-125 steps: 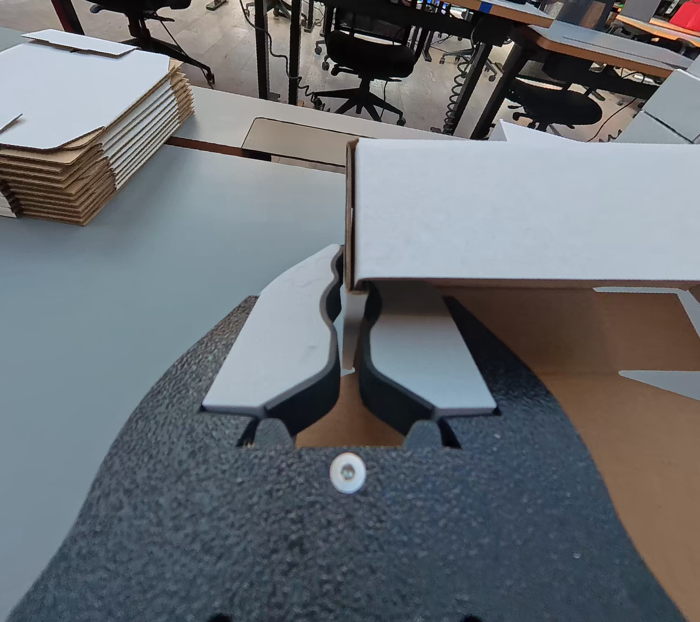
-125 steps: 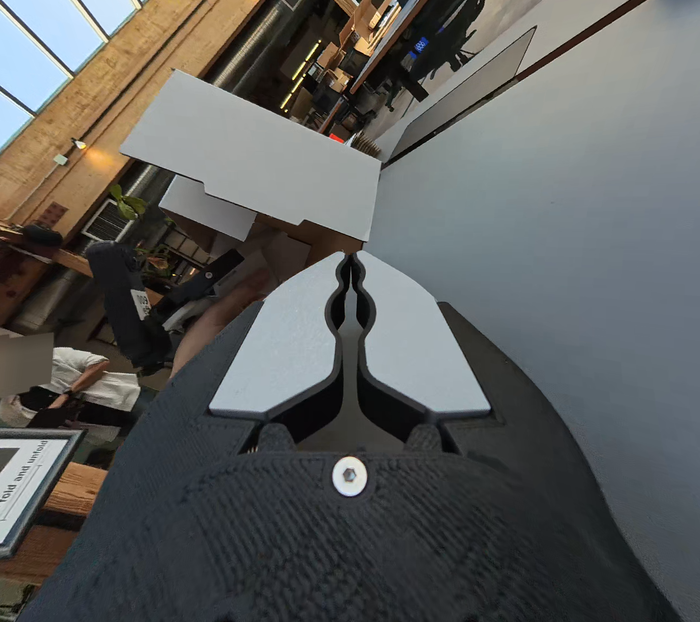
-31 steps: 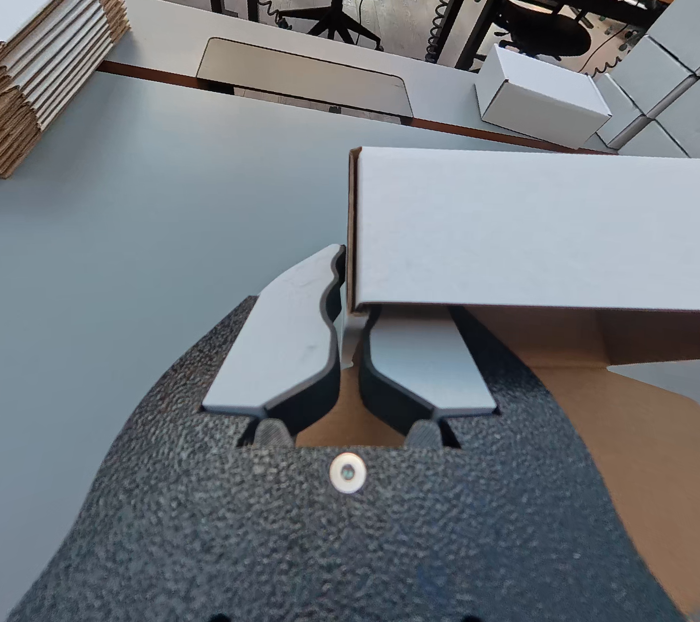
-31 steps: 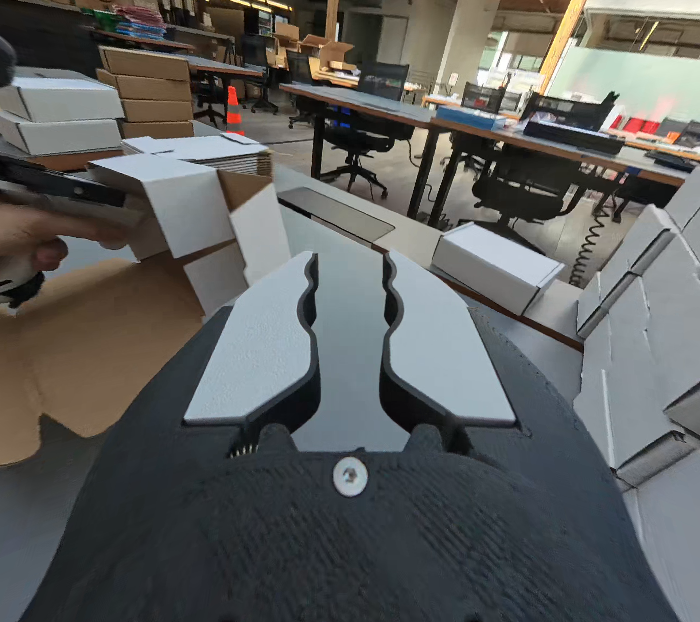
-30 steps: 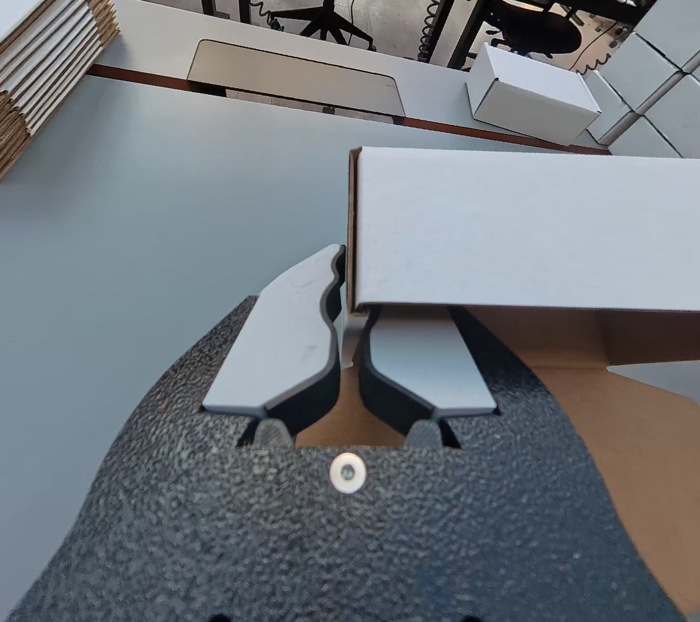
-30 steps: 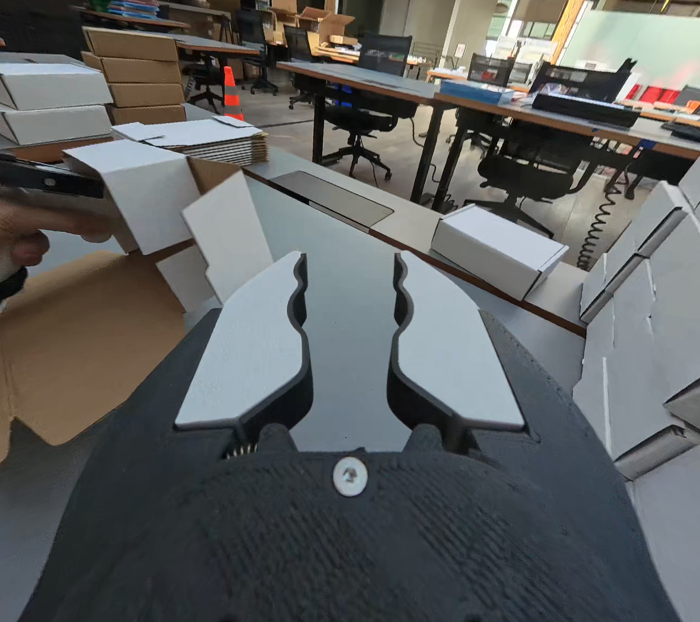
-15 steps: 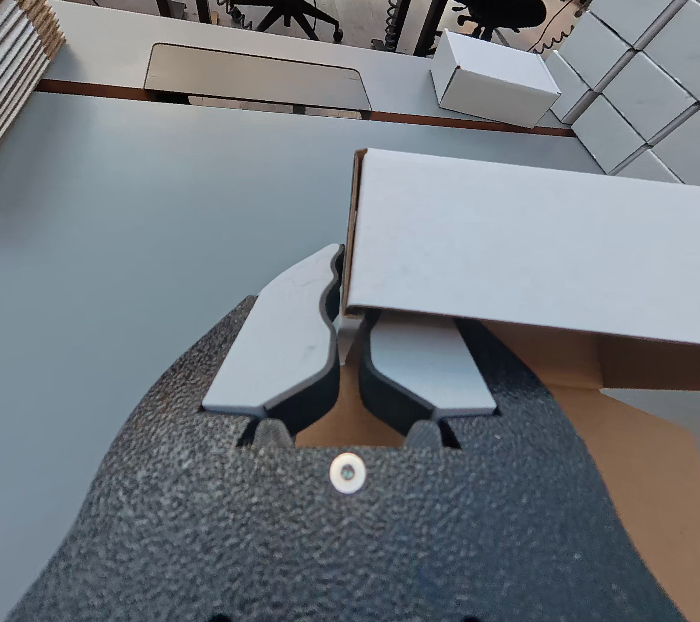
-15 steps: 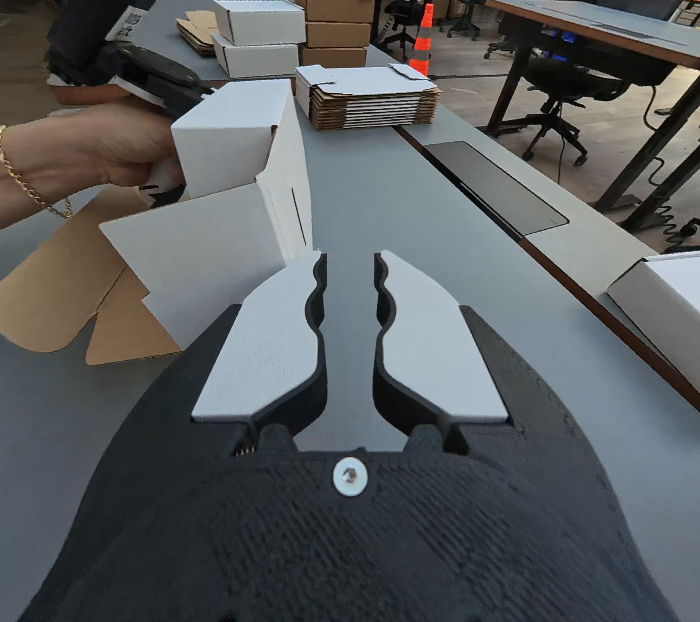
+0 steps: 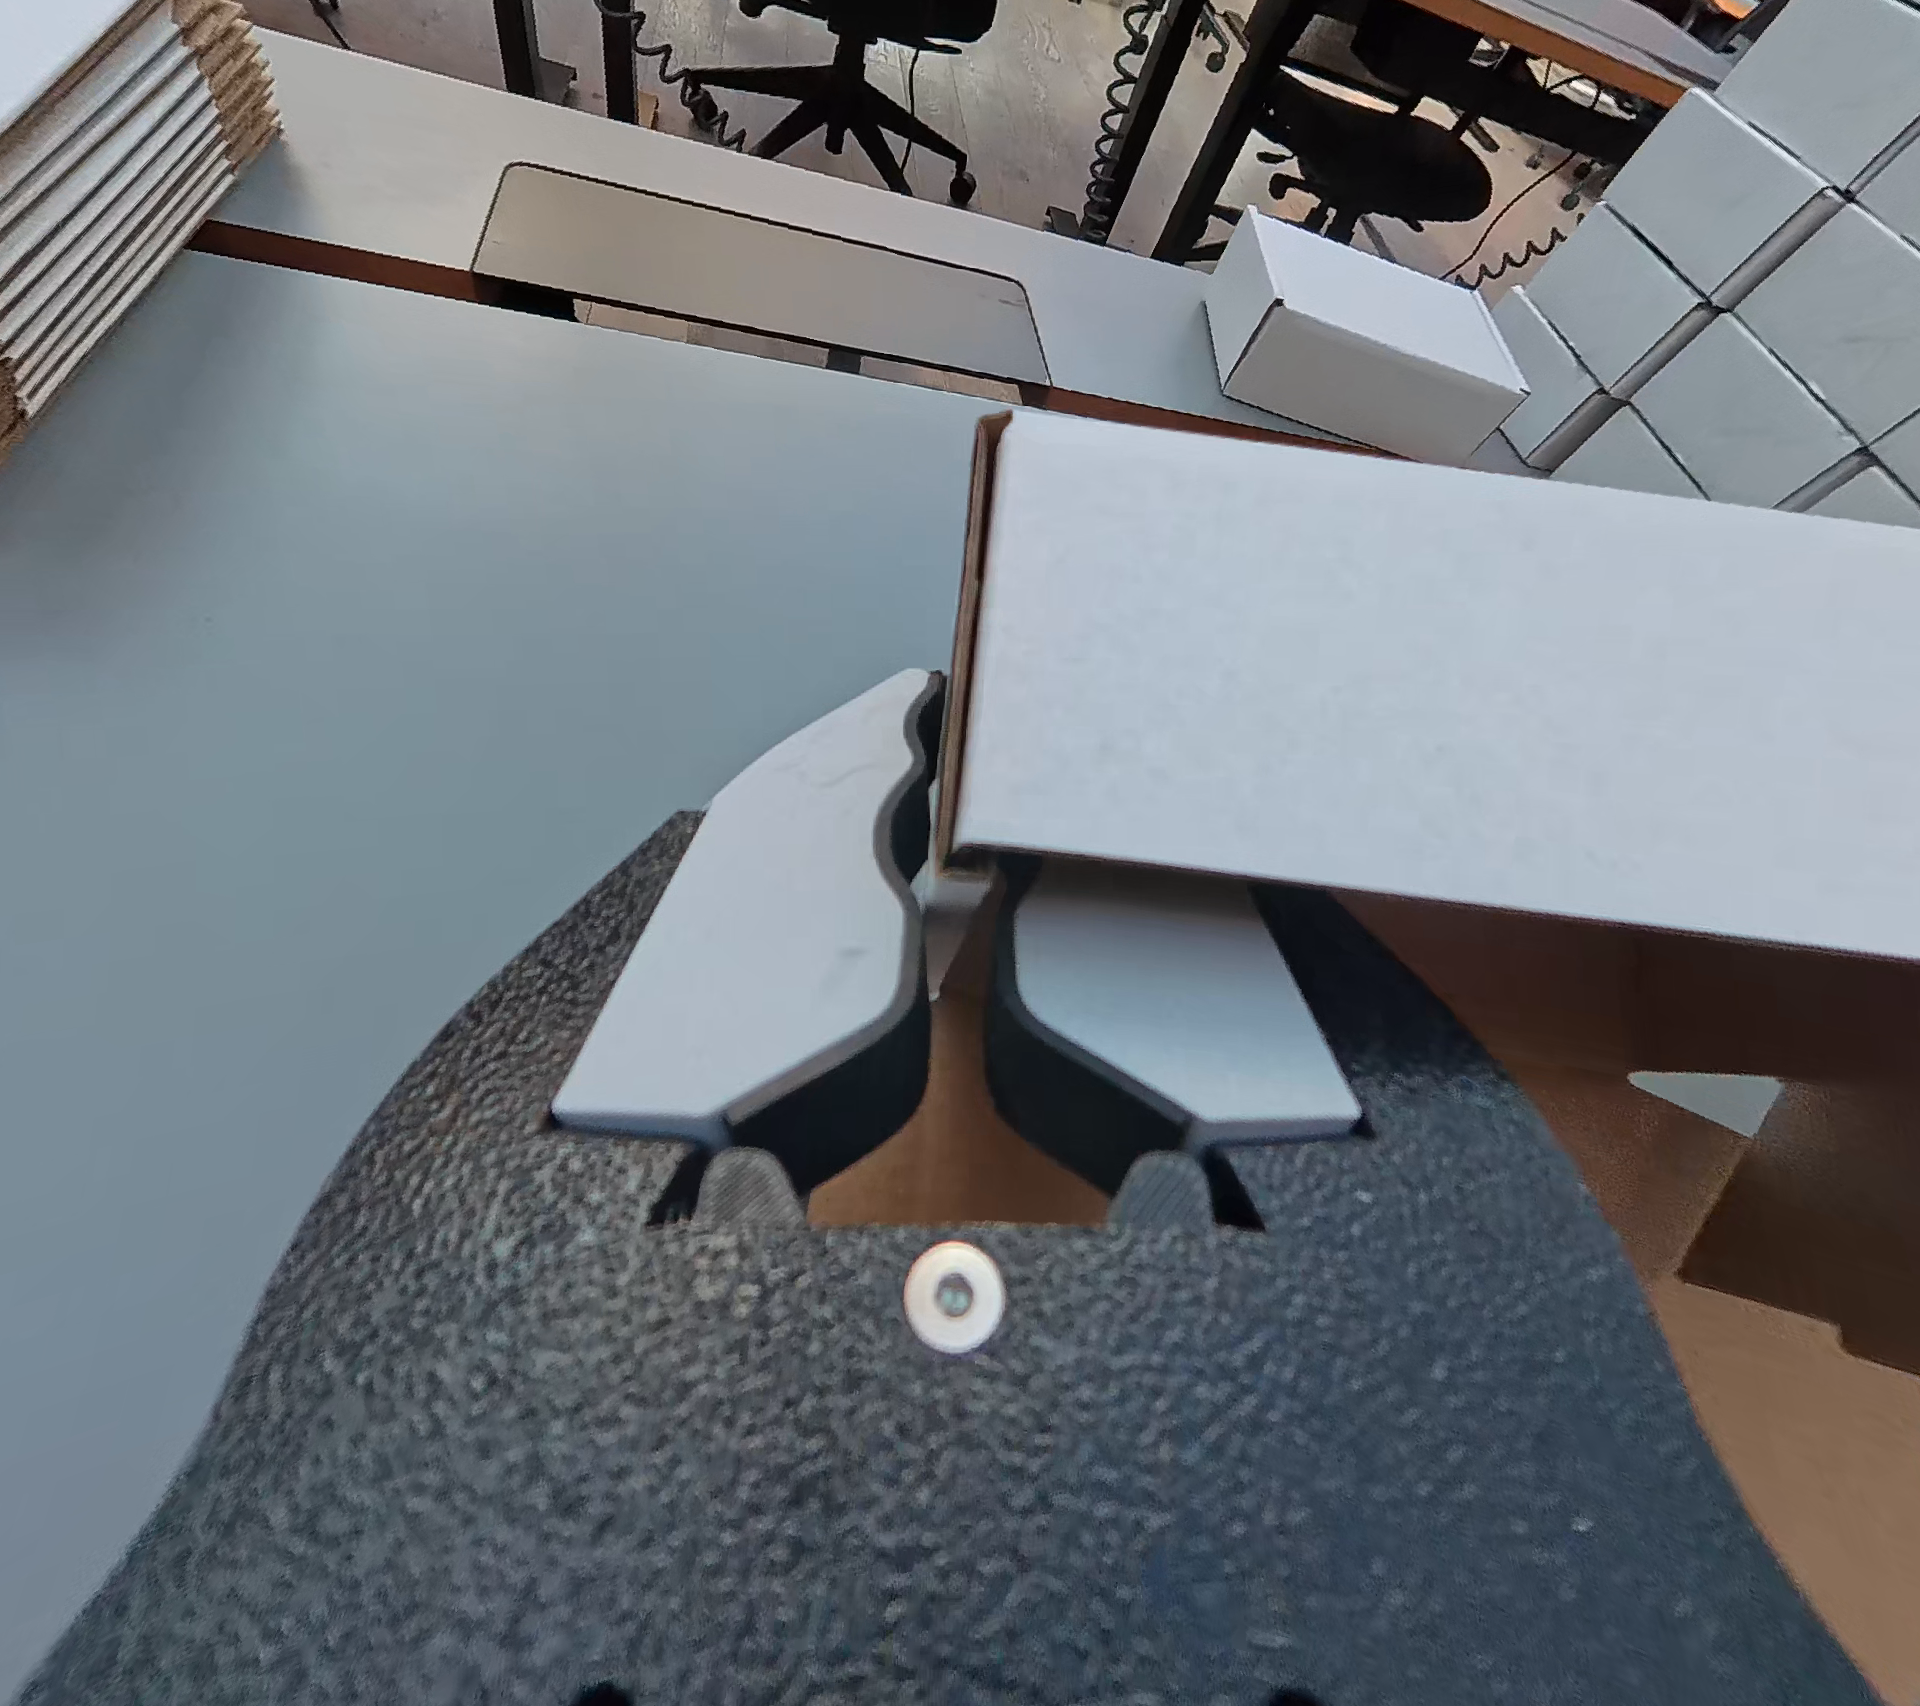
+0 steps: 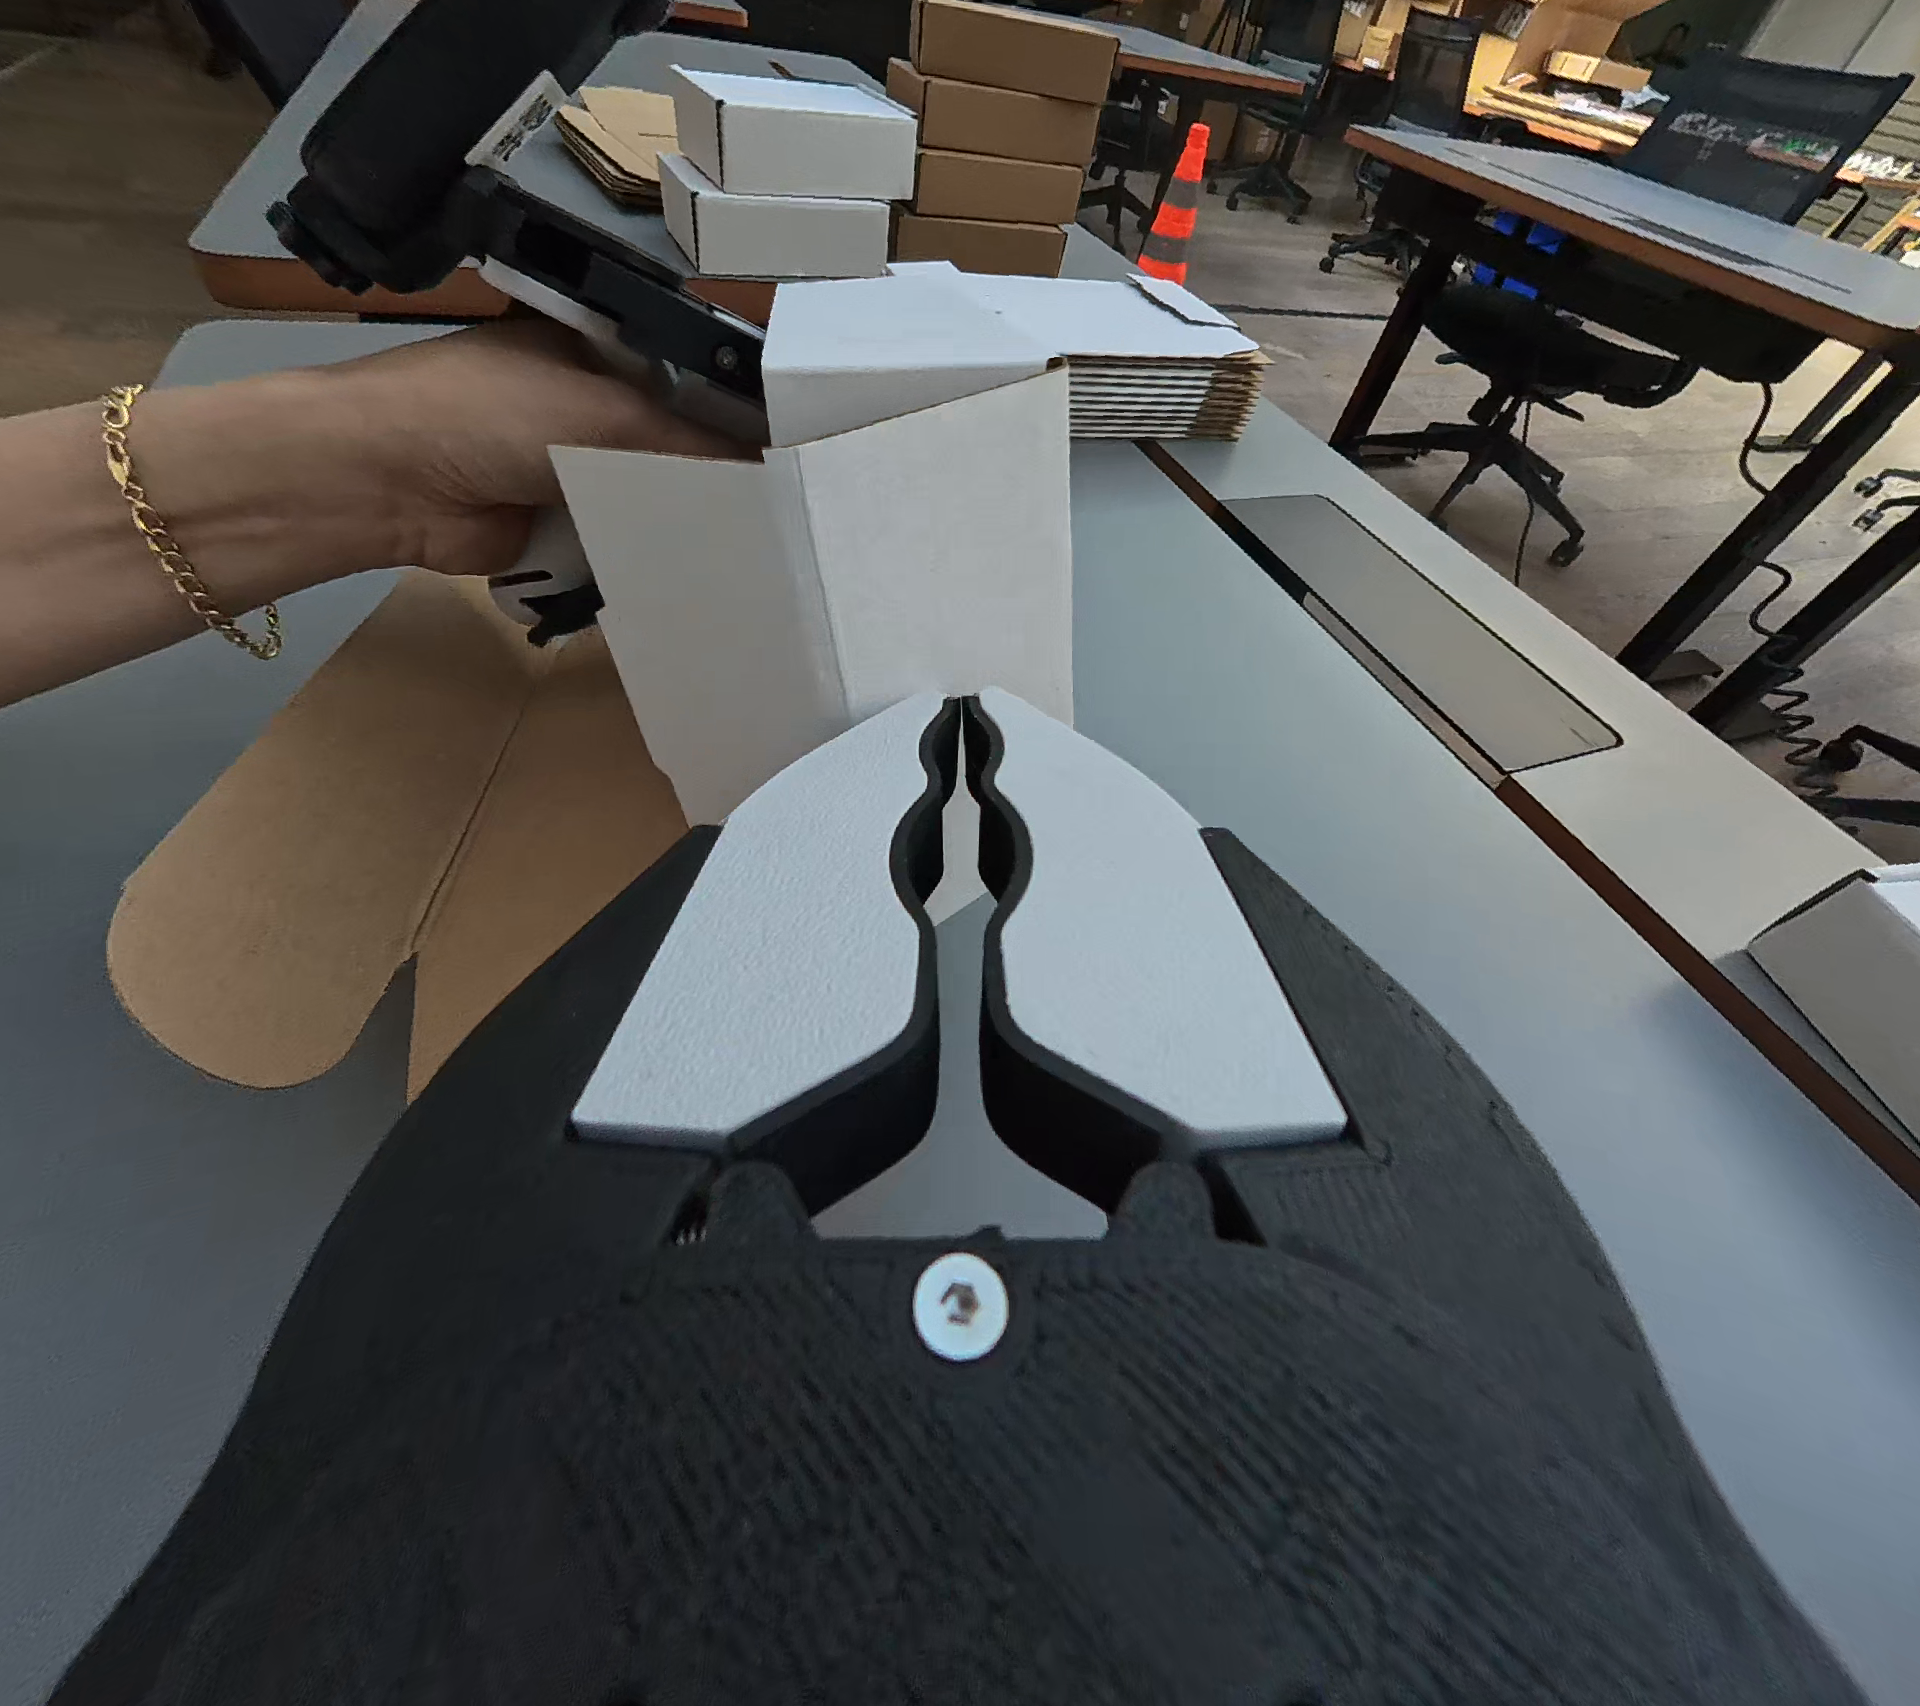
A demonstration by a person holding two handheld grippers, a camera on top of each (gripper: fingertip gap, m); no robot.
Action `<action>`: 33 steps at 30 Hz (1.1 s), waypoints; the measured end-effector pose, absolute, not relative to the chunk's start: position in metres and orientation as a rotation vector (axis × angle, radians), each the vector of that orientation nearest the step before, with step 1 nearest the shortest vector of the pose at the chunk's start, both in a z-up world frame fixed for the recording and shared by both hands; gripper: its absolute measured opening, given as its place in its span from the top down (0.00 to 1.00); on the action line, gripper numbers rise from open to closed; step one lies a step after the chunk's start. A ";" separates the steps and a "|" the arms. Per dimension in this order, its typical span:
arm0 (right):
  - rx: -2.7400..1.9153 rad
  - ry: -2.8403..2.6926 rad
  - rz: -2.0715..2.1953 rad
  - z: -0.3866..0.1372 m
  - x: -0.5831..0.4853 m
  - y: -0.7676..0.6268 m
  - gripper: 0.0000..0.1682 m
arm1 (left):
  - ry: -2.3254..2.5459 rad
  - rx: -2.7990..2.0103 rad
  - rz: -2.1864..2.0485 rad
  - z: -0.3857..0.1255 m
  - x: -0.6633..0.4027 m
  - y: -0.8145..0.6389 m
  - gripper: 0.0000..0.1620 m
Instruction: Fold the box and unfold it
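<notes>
The box is a white cardboard blank, brown inside, partly folded on the grey table. In the left wrist view my left gripper (image 9: pixel 951 783) is shut on a raised wall of the box (image 9: pixel 1403 669), and a white panel lies over its right finger. In the right wrist view the left gripper (image 10: pixel 743 368), held by a hand, grips the box at its top. A white side flap (image 10: pixel 914 534) stands upright, and a brown panel (image 10: pixel 343 825) lies flat on the table. My right gripper (image 10: pixel 961 711) is shut, its tips at the lower part of that flap. I cannot tell if they touch it.
A stack of flat blanks (image 9: pixel 94 202) lies at the far left, also seen in the right wrist view (image 10: pixel 1164 378). A folded white box (image 9: pixel 1351 326) and a pile of white boxes (image 9: pixel 1766 254) stand at the right. White boxes (image 10: pixel 790 139) and brown boxes (image 10: pixel 997 129) stand behind.
My right gripper has closed from open and moved in to the box's side flap, which now stands upright. My left gripper keeps its hold on the wall.
</notes>
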State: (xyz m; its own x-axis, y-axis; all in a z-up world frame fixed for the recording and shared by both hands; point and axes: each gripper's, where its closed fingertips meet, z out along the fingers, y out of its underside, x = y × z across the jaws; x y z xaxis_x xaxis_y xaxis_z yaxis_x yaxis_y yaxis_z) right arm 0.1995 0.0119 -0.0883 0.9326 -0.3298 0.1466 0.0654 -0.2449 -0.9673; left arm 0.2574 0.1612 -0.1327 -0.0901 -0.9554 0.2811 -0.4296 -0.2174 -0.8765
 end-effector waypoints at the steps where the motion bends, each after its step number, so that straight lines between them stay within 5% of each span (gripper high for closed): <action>1: -1.758 0.188 -0.380 -0.085 0.199 0.009 0.98 | 1.512 -1.660 -1.308 -0.132 0.256 0.161 0.97; 3: -1.695 0.175 -0.327 -0.078 0.196 0.005 0.88 | 1.515 -1.666 -1.333 -0.133 0.254 0.162 0.98; 11: -1.742 0.055 -0.226 -0.078 0.180 0.005 0.84 | 1.527 -1.664 -1.339 -0.138 0.253 0.155 0.98; 18: -1.793 0.128 -0.447 -0.077 0.187 0.018 0.90 | 1.513 -1.631 -1.283 -0.135 0.253 0.149 0.97; 29: -1.739 0.424 -0.975 -0.067 0.232 0.022 0.80 | 1.441 -1.541 -1.156 -0.116 0.251 0.151 0.96; 33: -1.695 0.478 -1.119 -0.058 0.242 0.018 0.85 | 1.404 -1.529 -1.149 -0.108 0.249 0.149 0.96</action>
State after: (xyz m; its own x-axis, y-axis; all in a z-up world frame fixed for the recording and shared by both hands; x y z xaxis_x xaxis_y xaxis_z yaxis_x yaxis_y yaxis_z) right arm 0.2423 0.0181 -0.0582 0.4920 -0.7445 0.4512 0.1885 -0.4149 -0.8901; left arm 0.2492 0.1490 -0.1080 -0.0047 -0.9922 0.1247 -0.3190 -0.1166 -0.9405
